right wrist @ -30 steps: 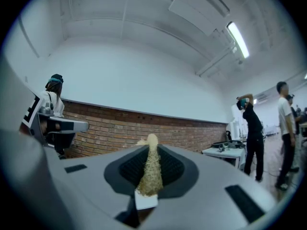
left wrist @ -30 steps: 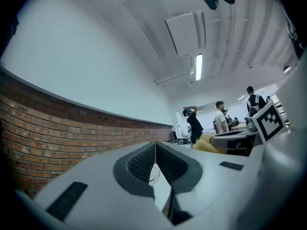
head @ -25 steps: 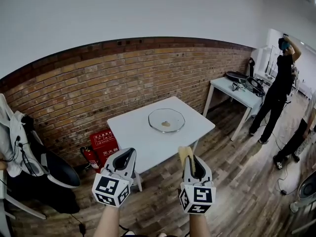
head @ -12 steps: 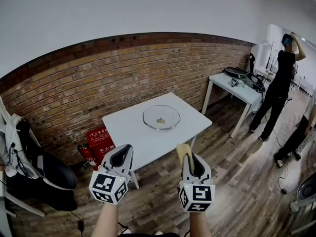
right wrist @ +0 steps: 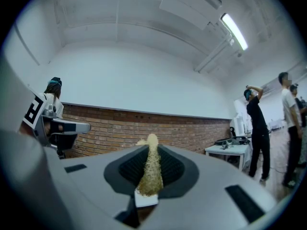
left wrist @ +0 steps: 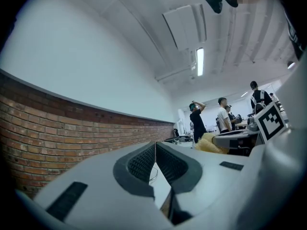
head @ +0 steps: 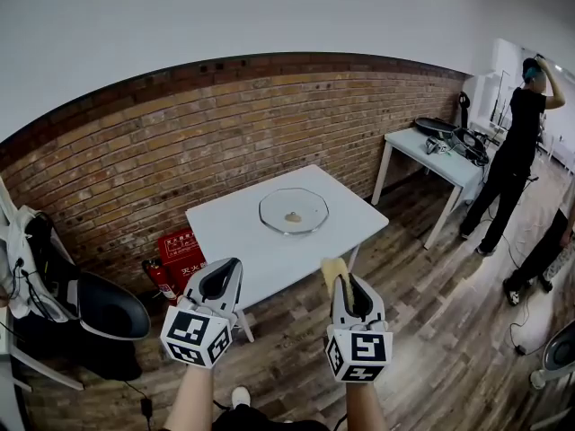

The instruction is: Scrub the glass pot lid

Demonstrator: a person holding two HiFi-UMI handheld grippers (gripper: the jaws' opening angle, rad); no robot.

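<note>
On white table point(head: 241, 245), a glass pot lid point(head: 294, 206).

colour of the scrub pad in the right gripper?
Pale yellowish-tan, fibrous scrub pad; clearest in the right gripper view.

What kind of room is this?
Probably a workroom or lab, not a kitchen: a bare brick wall, a fire extinguisher on the floor, and a side table with gear where a person stands.
</note>
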